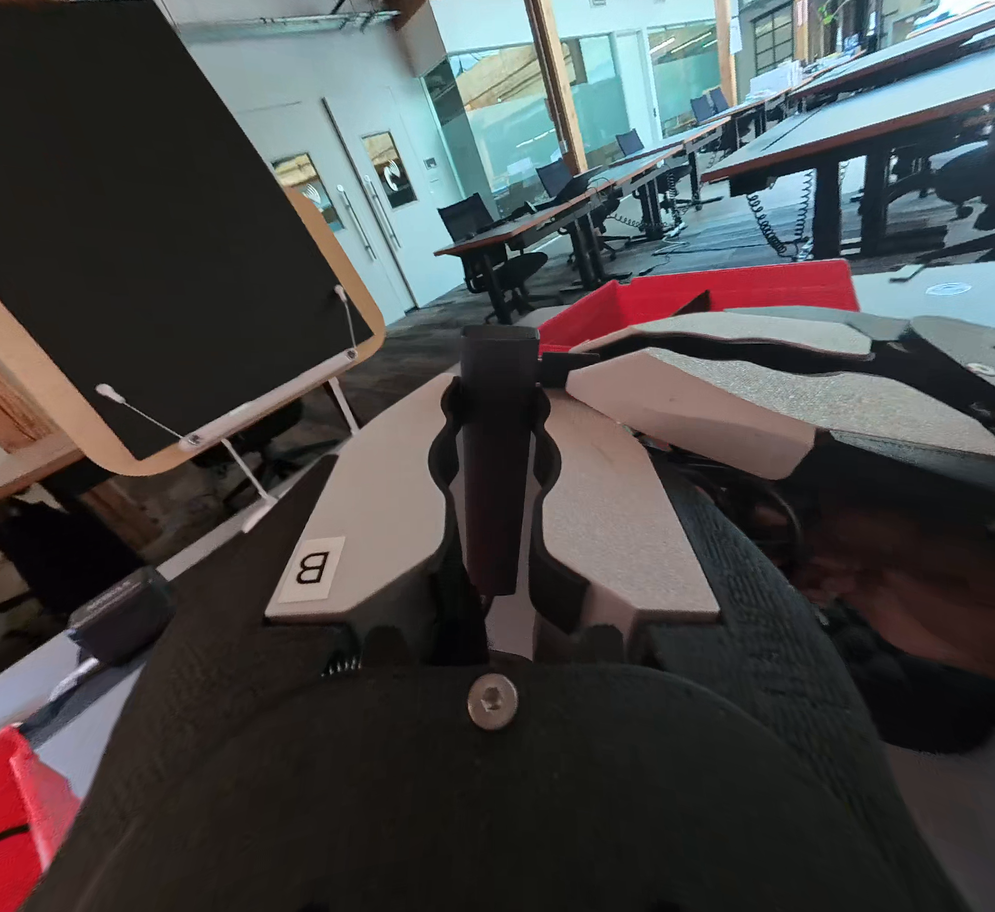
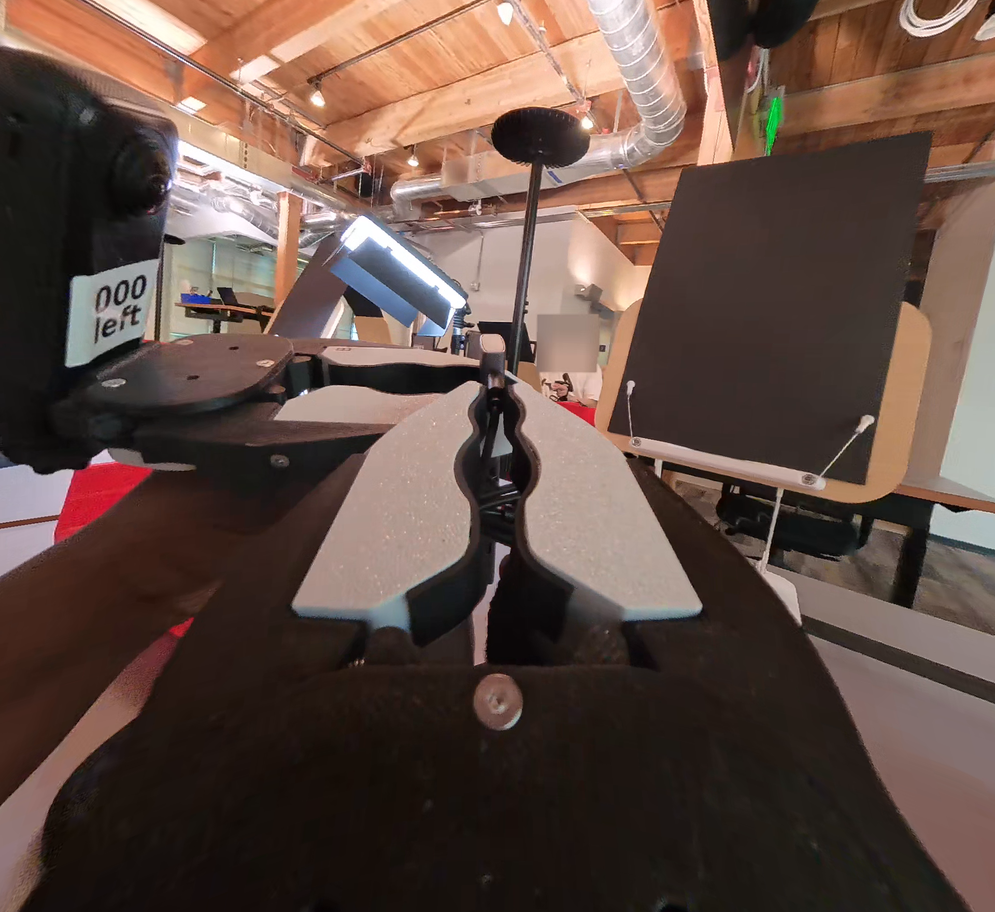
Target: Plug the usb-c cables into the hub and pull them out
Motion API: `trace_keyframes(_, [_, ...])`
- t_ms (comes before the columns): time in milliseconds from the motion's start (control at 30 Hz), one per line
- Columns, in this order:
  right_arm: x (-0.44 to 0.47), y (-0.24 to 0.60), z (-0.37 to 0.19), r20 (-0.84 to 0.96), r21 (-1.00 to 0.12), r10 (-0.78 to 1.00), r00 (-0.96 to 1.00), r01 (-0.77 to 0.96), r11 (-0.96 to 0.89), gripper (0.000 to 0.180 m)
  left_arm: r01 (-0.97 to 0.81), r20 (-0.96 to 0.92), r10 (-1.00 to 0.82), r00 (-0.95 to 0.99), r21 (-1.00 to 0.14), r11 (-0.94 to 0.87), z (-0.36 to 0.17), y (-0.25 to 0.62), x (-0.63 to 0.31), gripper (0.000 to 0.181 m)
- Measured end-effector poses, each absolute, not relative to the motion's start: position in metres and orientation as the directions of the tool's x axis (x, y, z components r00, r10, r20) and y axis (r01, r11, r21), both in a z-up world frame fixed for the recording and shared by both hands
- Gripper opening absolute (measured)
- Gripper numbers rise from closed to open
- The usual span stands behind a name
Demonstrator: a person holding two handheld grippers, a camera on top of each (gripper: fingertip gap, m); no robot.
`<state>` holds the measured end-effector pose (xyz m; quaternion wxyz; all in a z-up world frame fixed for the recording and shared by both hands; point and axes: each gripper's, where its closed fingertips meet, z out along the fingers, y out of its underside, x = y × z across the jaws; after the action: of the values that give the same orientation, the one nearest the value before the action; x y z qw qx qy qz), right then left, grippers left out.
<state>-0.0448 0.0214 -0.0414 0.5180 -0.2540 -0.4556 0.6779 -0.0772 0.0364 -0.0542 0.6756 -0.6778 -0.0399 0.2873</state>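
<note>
A: Rows of desks are filling the far right of the open office in the left wrist view, and a black board on a stand is leaning at far left. What is the left gripper doing?

B: It is clamping the hub, a dark upright bar, between its two pale fingers. The right gripper is reaching in from the right, its tips just beside the hub's top edge. A red bin is sitting behind them.

A: And the right wrist view?

B: Wooden ceiling beams are running overhead. The right gripper is pinching the usb-c cable near its plug, which is pointing up past the fingertips. The left gripper is lying across from the left, its tips near the plug. Whether the plug is seated in the hub cannot be determined.
</note>
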Motion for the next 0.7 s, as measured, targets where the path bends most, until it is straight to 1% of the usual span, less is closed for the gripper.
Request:
trace_keyframes(67, [-0.049, 0.020, -0.046, 0.110, -0.893, 0.923, -0.369, -0.444, -0.071, 0.005, -0.281, -0.281, 0.413, 0.866, -0.958, -0.061, -0.060, 0.036, -0.080, 0.025])
trace_keyframes(133, [-0.049, 0.020, -0.048, 0.123, -0.895, 0.923, -0.366, -0.442, -0.056, 0.005, -0.265, -0.263, 0.403, 0.877, -0.963, -0.051, -0.060, 0.037, -0.079, 0.025])
trace_keyframes(233, [-0.047, 0.022, -0.047, 0.139, -0.893, 0.910, -0.390, -0.447, -0.056, 0.005, -0.324, -0.331, 0.426, 0.842, -0.942, -0.092, -0.059, 0.036, -0.078, 0.024])
trace_keyframes(267, [-0.047, 0.023, -0.048, 0.178, -0.892, 0.897, -0.404, -0.451, -0.027, 0.005, -0.364, -0.375, 0.420, 0.827, -0.925, -0.109, -0.058, 0.037, -0.078, 0.024])
trace_keyframes(300, [-0.047, 0.025, -0.048, 0.204, -0.894, 0.880, -0.429, -0.448, -0.011, 0.005, -0.364, -0.384, 0.428, 0.818, -0.922, -0.132, -0.059, 0.038, -0.078, 0.024])
trace_keyframes(367, [-0.047, 0.029, -0.048, 0.169, -0.910, 0.863, -0.476, -0.412, -0.049, 0.005, -0.351, -0.366, 0.409, 0.836, -0.929, -0.115, -0.060, 0.041, -0.077, 0.024])
trace_keyframes(400, [-0.047, 0.029, -0.049, 0.140, -0.916, 0.873, -0.467, -0.396, -0.065, 0.005, -0.338, -0.352, 0.395, 0.848, -0.935, -0.109, -0.061, 0.041, -0.077, 0.024])
trace_keyframes(467, [-0.044, 0.023, -0.051, 0.157, -0.913, 0.903, -0.400, -0.408, -0.022, 0.005, -0.327, -0.336, 0.377, 0.863, -0.941, -0.090, -0.062, 0.037, -0.076, 0.024])
trace_keyframes(567, [-0.045, 0.023, -0.049, 0.184, -0.920, 0.871, -0.456, -0.392, -0.011, 0.005, -0.362, -0.375, 0.411, 0.831, -0.926, -0.112, -0.059, 0.036, -0.077, 0.024])
trace_keyframes(600, [-0.045, 0.026, -0.047, 0.183, -0.921, 0.858, -0.481, -0.389, -0.021, 0.005, -0.378, -0.390, 0.415, 0.822, -0.919, -0.115, -0.058, 0.039, -0.077, 0.025])
trace_keyframes(633, [-0.045, 0.031, -0.045, 0.138, -0.924, 0.850, -0.509, -0.374, -0.074, 0.005, -0.388, -0.392, 0.409, 0.824, -0.917, -0.098, -0.055, 0.042, -0.072, 0.024])
trace_keyframes(700, [-0.040, 0.033, -0.044, -0.015, -0.918, 0.837, -0.547, -0.324, -0.228, 0.005, -0.390, -0.397, 0.407, 0.823, -0.915, -0.104, -0.054, 0.044, -0.070, 0.024])
